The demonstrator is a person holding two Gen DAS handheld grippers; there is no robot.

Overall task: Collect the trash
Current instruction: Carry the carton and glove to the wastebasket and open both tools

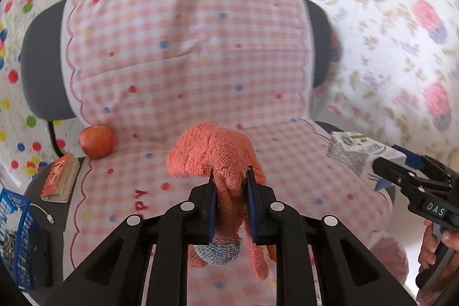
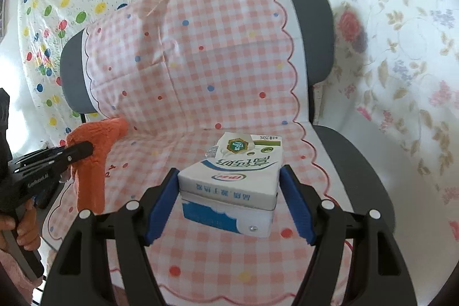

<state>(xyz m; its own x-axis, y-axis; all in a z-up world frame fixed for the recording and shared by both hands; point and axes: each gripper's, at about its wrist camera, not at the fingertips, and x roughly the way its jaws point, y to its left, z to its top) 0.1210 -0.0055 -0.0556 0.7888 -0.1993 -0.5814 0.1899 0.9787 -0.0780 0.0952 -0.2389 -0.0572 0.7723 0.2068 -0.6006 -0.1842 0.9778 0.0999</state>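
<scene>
Left wrist view: left gripper in the near centre, jaws pinching an orange knitted sock, its grey toe dangling below the pads and clear of the seat. Under it, a gingham cover with coloured dots, draped over a grey office chair. On the far left of the seat, an apple; just beside it, off the cover edge, a small worn booklet. At the near left edge, a blue mesh basket with scraps inside, likely the bin for the trash, and a white cable near it. At the right, the right gripper gripping a milk carton, with a hand on its handle.

Right wrist view: right gripper in the near centre, blue pads pressed on both sides of the white and blue milk carton, held with its top pointing away. Whether the carton is quite clear of the seat cover: cannot tell. At the left, the left gripper clamping the sock, which hangs free, with a hand beneath.

Step in hand, judged from this: both pickups made, carry to the bin about to start. Next move calls for a swing left and near toward the basket, steady grip on both, a release over the basket mouth one after the other. Risk: limp sock snagging on the mesh rim. Apple and booklet left to sort.
</scene>
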